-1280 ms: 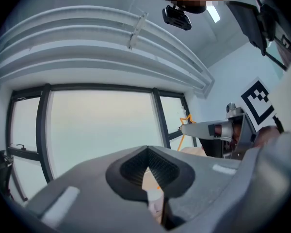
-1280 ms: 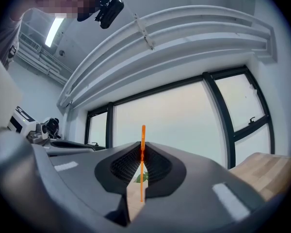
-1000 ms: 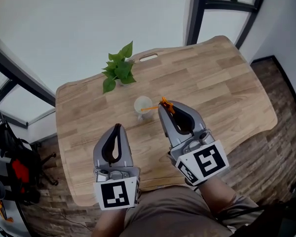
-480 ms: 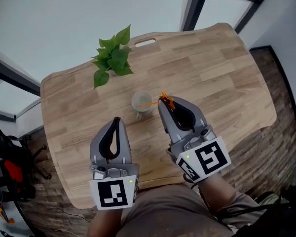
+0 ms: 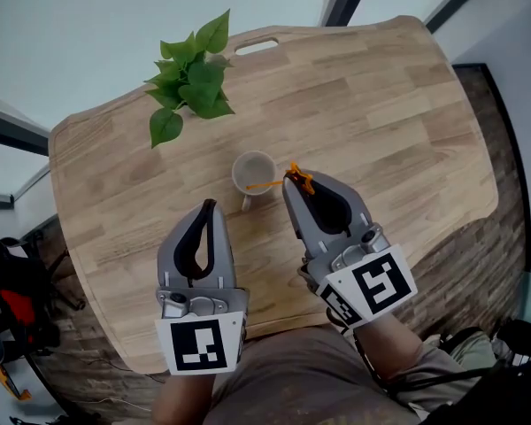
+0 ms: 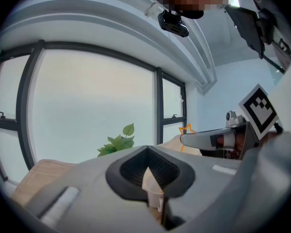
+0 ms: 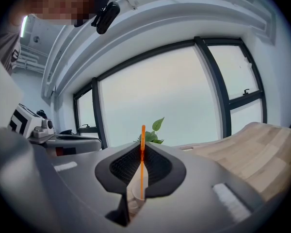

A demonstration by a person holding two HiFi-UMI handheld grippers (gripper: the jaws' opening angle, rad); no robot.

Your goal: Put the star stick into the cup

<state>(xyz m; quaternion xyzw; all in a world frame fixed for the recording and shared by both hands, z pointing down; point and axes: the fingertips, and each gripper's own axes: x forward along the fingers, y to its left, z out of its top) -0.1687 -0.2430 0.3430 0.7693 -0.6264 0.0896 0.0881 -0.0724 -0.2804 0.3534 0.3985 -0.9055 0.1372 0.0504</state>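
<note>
1. At mid-table, the right gripper (image 5: 290, 185) clamps the star stick (image 5: 264, 185), thin end reaching over the cup (image 5: 236, 166) rim.
2. Left gripper (image 5: 210, 207) pinched together, empty, near the cup.
3. Bare table (image 5: 380, 122) rightward; plant (image 5: 186, 82) by the far edge.

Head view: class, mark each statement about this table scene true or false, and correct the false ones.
1. The right gripper is shut on the orange star stick. True.
2. The left gripper grips the cup. False: its jaws are together on nothing, and it sits apart from the cup, nearer the person.
3. The potted plant stands beyond the cup, towards the far left of the wooden table. True.
4. The cup lies tipped on its side. False: it stands upright with its opening facing up.
5. The stick's thin end reaches over the cup's opening. True.
</note>
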